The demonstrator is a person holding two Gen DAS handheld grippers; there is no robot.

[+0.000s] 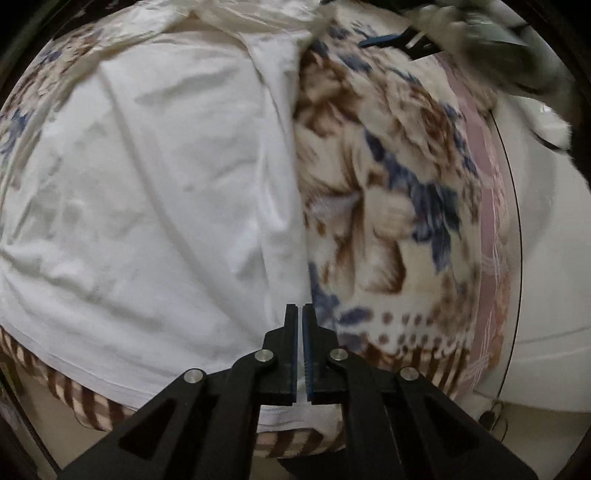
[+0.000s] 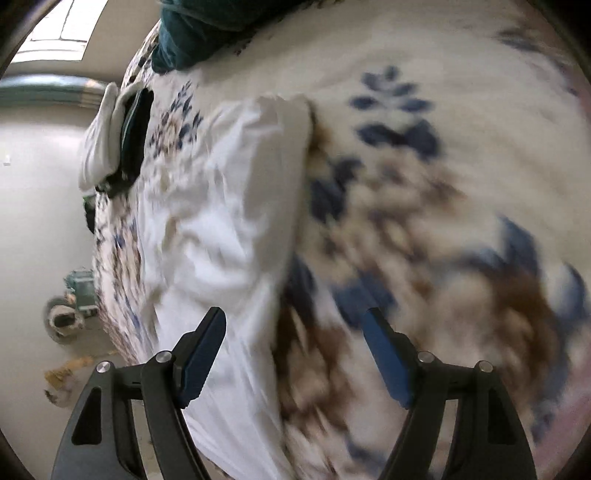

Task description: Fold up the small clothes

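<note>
The left gripper (image 1: 300,314) has its jaws pressed together, and a strip of white cloth shows in the slit between the pads – it is pinched on the white garment (image 1: 155,192) at that garment's near corner, right by the near edge of the blanket (image 1: 388,192). The right gripper (image 2: 295,332) stands wide open with nothing between its blue pads, hanging over the line where the garment's long edge (image 2: 221,221) meets the patterned fleece.

The garment lies spread and creased on the floral blanket (cream, with brown and blue flowers and a pink border), its long side running away from the left gripper. In the right wrist view, which is blurred, the left gripper (image 2: 135,140) shows at the blanket's far left edge with a gloved hand (image 2: 99,140) on it. A dark green cloth (image 2: 199,33) lies at the blanket's far end – what it is cannot be told.
</note>
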